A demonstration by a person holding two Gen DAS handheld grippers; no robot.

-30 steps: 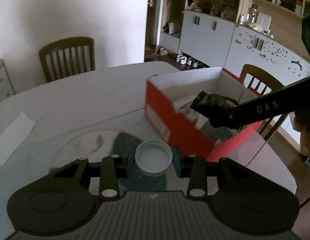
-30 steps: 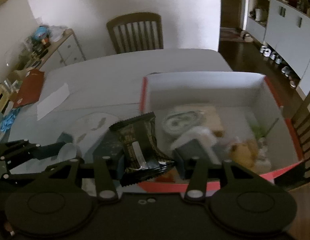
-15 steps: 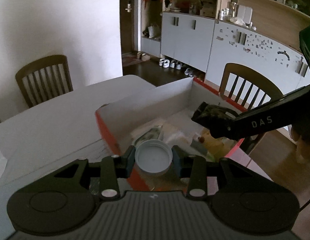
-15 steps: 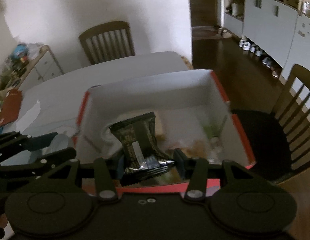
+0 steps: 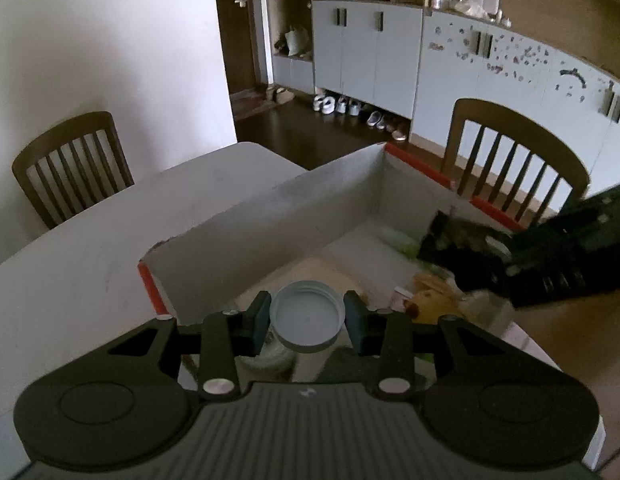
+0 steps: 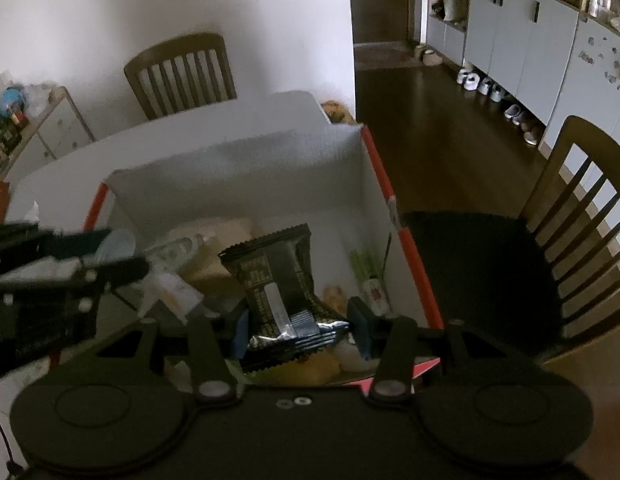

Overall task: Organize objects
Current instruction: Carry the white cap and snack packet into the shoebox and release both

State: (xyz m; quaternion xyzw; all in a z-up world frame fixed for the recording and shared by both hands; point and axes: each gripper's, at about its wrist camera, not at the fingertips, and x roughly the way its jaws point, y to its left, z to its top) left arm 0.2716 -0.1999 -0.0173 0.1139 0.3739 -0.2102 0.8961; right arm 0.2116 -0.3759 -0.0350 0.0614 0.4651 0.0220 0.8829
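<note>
Two sets of tongs hang over one open red cardboard box (image 5: 374,184) with white inner walls, which stands on the white bench (image 5: 90,248). Left tongs (image 5: 307,320) are clamped on a white plastic jar lid (image 5: 307,317), its hollow side facing the camera, pinched at its rim between the two teal pads. The lid is above the near end of the box, just inside the corner with the red edge. Right tongs (image 6: 298,326) are closed on a dark snack packet (image 6: 282,280) with a crimped top edge and a pale label stripe; the packet stands tilted upward between the fingers, over the near part of the box interior. In the left wrist view the packet (image 5: 462,240) and the right tongs appear blurred at the right side of the box; in the right wrist view the left tongs (image 6: 110,252) and the lid (image 6: 116,244) appear blurred at the box's left rim.

Inside the box lie several items: a pale tube (image 6: 172,292), a tan flat piece (image 6: 226,228), a green-and-white packet (image 6: 366,268) by the right wall, and something yellow (image 5: 430,300) near the front; they are too dim to name closer.

One wooden chair (image 5: 70,164) stands at the bench's far end by the white wall, and another chair (image 5: 514,160) stands beyond the box's right side. Pale cabinets (image 5: 370,56) line the room, with shoes (image 5: 350,108) on the dark floor beneath them.
</note>
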